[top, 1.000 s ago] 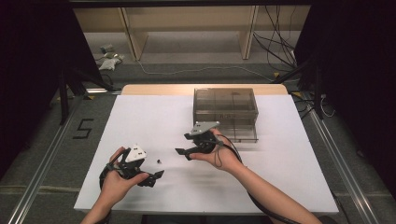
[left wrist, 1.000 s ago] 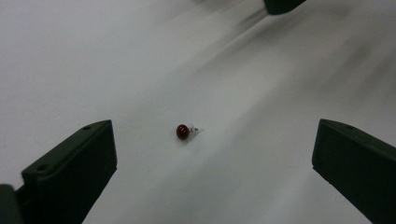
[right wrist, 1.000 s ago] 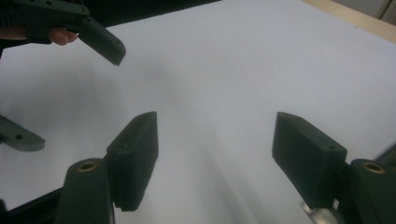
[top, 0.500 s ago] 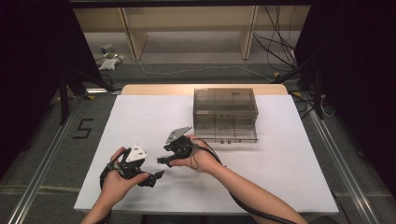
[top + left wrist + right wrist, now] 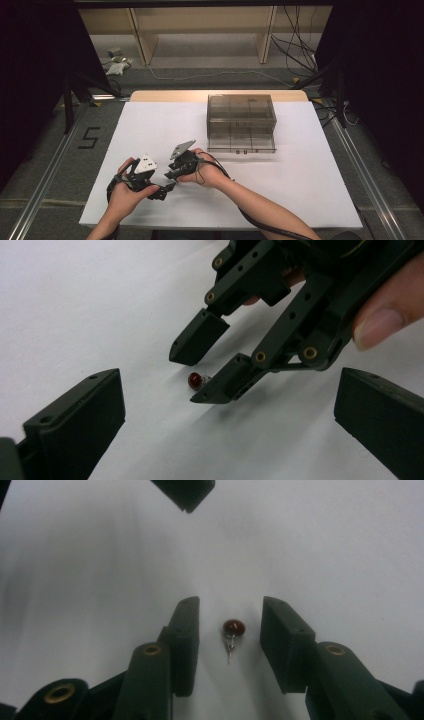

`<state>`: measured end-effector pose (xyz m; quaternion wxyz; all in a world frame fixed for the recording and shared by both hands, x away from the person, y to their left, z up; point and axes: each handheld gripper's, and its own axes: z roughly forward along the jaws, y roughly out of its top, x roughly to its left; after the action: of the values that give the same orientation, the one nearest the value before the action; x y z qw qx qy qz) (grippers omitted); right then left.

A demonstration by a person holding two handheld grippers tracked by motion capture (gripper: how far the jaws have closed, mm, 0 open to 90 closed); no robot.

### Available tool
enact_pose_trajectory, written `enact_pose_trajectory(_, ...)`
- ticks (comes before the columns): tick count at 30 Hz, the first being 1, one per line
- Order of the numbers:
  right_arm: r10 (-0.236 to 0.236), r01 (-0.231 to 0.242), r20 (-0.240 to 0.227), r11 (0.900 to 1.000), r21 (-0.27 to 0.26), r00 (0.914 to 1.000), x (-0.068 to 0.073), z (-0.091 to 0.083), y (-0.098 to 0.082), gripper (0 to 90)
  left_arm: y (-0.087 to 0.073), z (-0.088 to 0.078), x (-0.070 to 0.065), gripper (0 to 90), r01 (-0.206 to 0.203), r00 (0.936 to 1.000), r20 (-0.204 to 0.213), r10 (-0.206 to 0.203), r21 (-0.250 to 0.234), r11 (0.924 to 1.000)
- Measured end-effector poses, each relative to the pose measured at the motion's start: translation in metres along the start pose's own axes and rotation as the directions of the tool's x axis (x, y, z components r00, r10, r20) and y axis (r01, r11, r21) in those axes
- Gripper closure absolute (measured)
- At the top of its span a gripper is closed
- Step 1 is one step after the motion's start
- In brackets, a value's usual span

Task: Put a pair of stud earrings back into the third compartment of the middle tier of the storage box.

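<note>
2 hand-held grippers meet over the white table sheet (image 5: 150,125) in the high view, both well in front of the smoky clear drawer box (image 5: 241,122) and off toward its left. The right gripper (image 5: 171,176) tilts down toward the sheet; the left gripper (image 5: 162,192) sits just beside it, on the side farther from the box. The bead is too small to make out here.

From the left gripper view, its own 2 black jaws stand wide apart at the bottom corners, gripping nothing. Between them, farther off, the right gripper (image 5: 202,375) points down at a small red bead on a metal pin (image 5: 195,380), which lies on the sheet between its tips.

In the right gripper view, the bead (image 5: 234,628) lies on the sheet midway between the 2 pads (image 5: 187,630), pin pointing back toward the camera. These jaws have just been closing, yet bare sheet shows on each side of the bead, so the pads are not pressing on it.
</note>
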<state>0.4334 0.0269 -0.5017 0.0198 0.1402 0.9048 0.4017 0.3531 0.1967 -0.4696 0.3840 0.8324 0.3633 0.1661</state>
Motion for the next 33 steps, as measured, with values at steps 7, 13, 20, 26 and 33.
enact_pose_trajectory(7, -0.057, 0.057, 0.050, 0.998, 0.009, 0.9971, 0.0052, 0.0016, 0.0007, 66.1, 0.0004, -0.0003, 0.0000, 0.0, 0.002, 1.0000, -0.001, -0.002, -0.003, 1.0000)
enact_pose_trajectory(13, -0.020, 0.020, 0.060, 1.000, -0.013, 0.9980, 0.0038, 0.0025, -0.0013, 75.5, 0.0001, -0.0001, 0.0005, 0.0, 0.004, 1.0000, -0.002, -0.004, -0.002, 1.0000)
enact_pose_trajectory(20, -0.010, 0.011, 0.066, 1.000, -0.008, 0.9978, 0.0020, 0.0026, -0.0004, 80.2, 0.0001, 0.0004, 0.0007, 0.0, 0.007, 1.0000, -0.002, -0.007, -0.003, 1.0000)
enact_pose_trajectory(26, 0.009, -0.008, 0.069, 1.000, -0.014, 0.9976, 0.0022, 0.0023, -0.0008, 80.5, -0.0001, -0.0004, 0.0008, 0.0, 0.009, 0.9999, -0.005, -0.009, -0.007, 0.9999)
enact_pose_trajectory(33, 0.019, -0.016, 0.067, 0.999, -0.040, 0.9976, 0.0009, 0.0000, -0.0006, 80.6, -0.0006, -0.0009, 0.0017, 0.0, 0.012, 0.9999, -0.007, -0.012, -0.008, 0.9999)
